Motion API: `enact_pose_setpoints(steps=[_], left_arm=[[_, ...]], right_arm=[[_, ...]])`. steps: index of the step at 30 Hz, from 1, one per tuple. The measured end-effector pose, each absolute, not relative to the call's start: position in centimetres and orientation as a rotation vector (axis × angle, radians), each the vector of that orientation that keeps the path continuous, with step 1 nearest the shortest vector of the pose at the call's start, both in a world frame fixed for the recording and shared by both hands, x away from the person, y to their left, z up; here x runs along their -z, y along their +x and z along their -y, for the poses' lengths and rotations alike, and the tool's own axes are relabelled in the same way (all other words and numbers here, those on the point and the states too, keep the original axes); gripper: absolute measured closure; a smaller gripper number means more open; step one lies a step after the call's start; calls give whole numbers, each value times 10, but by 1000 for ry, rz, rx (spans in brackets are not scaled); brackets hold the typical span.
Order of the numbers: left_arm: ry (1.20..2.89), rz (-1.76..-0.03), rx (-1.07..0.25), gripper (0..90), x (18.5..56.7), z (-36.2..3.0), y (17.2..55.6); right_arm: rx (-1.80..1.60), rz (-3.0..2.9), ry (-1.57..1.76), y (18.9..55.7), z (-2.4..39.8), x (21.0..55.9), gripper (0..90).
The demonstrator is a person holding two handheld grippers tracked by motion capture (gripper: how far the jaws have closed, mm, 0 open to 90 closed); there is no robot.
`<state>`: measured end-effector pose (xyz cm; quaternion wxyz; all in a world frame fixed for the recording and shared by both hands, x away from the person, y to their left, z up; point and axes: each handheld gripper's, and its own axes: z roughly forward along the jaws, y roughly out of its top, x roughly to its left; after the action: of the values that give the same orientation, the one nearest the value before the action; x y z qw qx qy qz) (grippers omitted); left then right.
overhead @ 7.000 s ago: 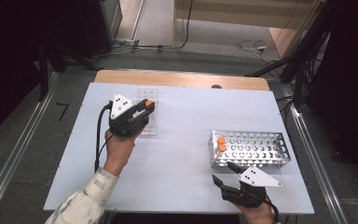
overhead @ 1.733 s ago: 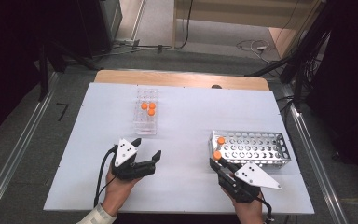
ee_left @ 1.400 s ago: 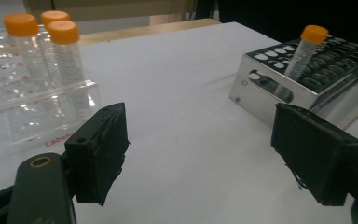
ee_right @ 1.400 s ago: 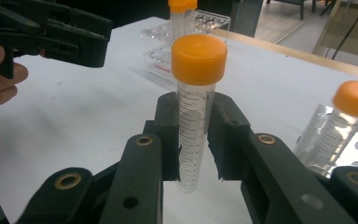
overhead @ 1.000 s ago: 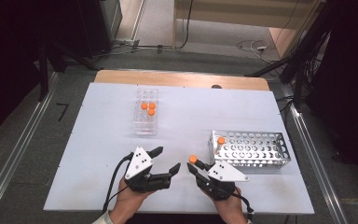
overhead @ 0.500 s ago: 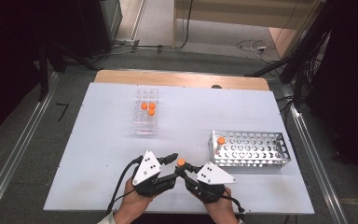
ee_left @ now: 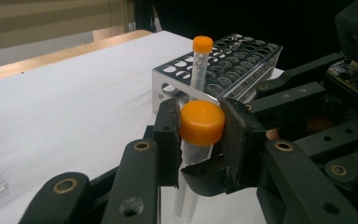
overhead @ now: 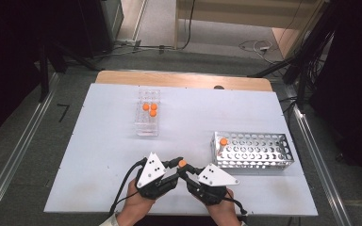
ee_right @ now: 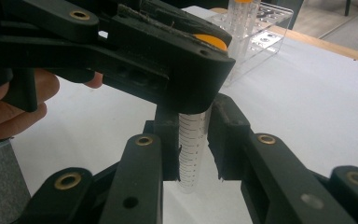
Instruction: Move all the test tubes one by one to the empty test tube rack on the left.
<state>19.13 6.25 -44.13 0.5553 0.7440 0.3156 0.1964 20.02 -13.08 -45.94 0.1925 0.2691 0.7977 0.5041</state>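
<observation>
Right claw (ee_right: pixel 193 140) is pinching the tube (ee_right: pixel 191 154) body; left claw (ee_left: pixel 199 135), having just closed, is clamping its orange cap (ee_left: pixel 202 122), likely for hand-over.

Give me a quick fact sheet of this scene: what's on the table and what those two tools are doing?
Work in hand: an orange-capped tube passing between two tools near the table's front edge
Left hand-held gripper: its jaws have just been closing and now clamp the tube at its cap
Right hand-held gripper: shut on the tube's clear, marked body
Metal rack: at the right, one capped tube upright in a corner hole
Clear rack: farther back, three orange-capped tubes
Table: white top
</observation>
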Motion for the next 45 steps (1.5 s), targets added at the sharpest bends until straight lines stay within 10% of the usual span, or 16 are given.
enact_pose_setpoints(steps=[20,45], left_arm=[[1722,-837,-467,698,439,-82,206],[1606,-1020,-625,699,396,-143,253]], right_arm=[[-1395,-2296,805,206,151,457,328],[-1358,-2156,968,196,228,448,319]])
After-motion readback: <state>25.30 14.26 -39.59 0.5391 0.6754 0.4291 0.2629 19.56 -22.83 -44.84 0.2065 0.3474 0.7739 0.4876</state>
